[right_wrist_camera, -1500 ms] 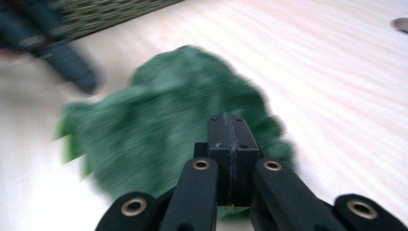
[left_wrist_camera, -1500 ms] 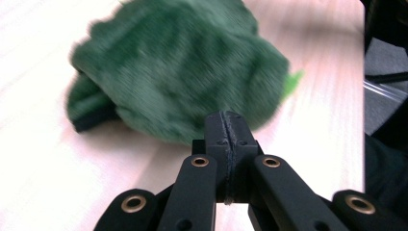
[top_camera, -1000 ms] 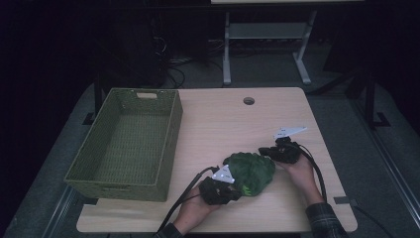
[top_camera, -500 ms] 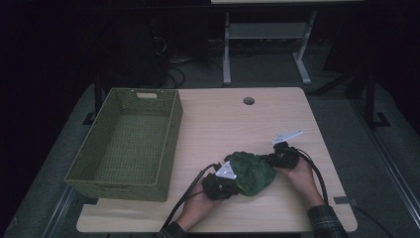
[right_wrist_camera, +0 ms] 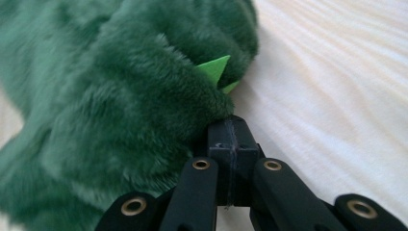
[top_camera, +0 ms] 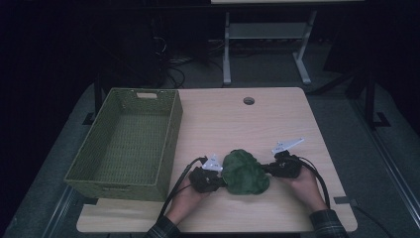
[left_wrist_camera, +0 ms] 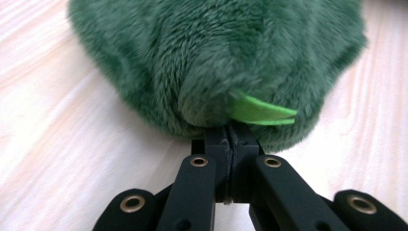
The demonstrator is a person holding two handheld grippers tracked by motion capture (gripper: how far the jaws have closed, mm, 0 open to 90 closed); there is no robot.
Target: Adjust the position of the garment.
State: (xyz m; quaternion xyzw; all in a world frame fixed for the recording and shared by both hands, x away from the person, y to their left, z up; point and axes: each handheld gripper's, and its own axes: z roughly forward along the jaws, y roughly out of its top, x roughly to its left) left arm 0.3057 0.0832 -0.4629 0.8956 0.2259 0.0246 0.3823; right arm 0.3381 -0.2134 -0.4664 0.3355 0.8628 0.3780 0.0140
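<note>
1 green plush toy (top_camera: 244, 171), 1 green wicker basket (top_camera: 171, 130), 1 table (top_camera: 257, 119), 2 tongs: L (top_camera: 221, 182), R (top_camera: 266, 169)

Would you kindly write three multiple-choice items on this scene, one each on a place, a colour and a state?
1. Where does the green woven basket stand? A left part of the wooden table B right part C on the floor
2. What colour is the fuzzy plush cloth? A red B dark green C white
3. How do the left gripper and right gripper stand? A both wide open B one open C both shut on the cloth

Key: 1 A, the high view shows it left; 2 B, green fur; 3 C, the fingers meet, pinching fur.
</note>
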